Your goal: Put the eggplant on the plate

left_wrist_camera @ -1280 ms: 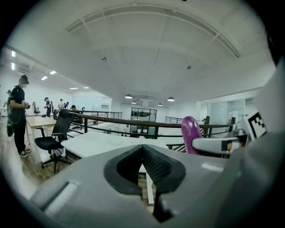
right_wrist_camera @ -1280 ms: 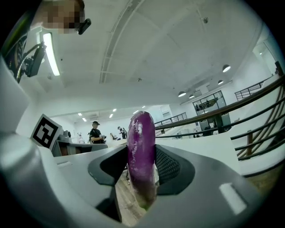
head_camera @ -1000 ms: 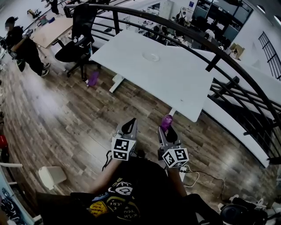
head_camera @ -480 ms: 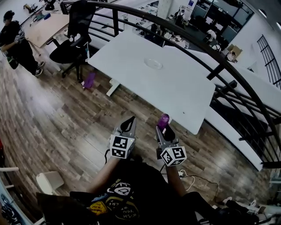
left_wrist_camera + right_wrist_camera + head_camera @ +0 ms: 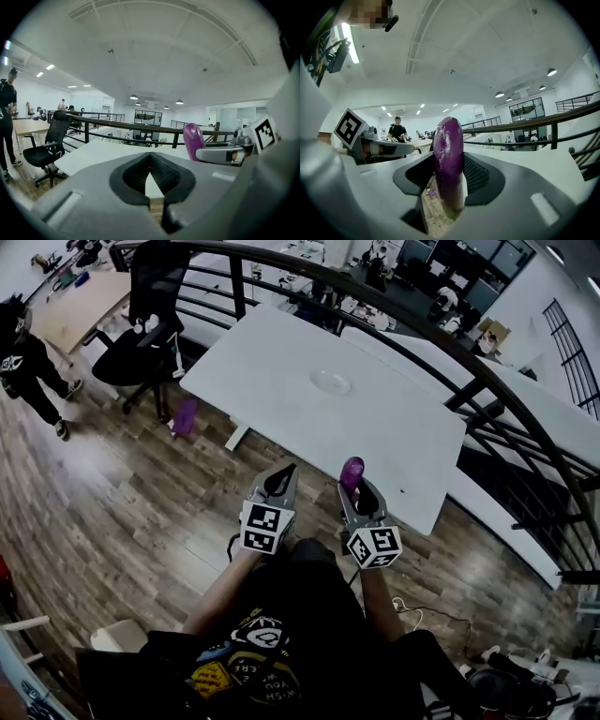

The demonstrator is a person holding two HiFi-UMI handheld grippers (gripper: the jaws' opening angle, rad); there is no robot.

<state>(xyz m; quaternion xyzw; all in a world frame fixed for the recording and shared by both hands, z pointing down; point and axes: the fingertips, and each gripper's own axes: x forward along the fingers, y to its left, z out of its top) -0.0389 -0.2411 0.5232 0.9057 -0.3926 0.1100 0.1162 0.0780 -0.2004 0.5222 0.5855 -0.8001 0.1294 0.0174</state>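
A purple eggplant stands upright between the jaws of my right gripper, which is shut on it; in the right gripper view the eggplant fills the gap between the pads. My left gripper is beside it on the left, shut with nothing in it, its pads meeting at the tips. Both are held over the wooden floor just short of the near edge of the white table. The clear plate lies on the table's far half, well ahead of both grippers.
A black railing curves behind and to the right of the table. A black office chair and a purple object on the floor are at the table's left end. A person stands far left.
Both grippers have moved forward together towards the table, whose near edge is now close in front of them. The eggplant has stayed in the right gripper.
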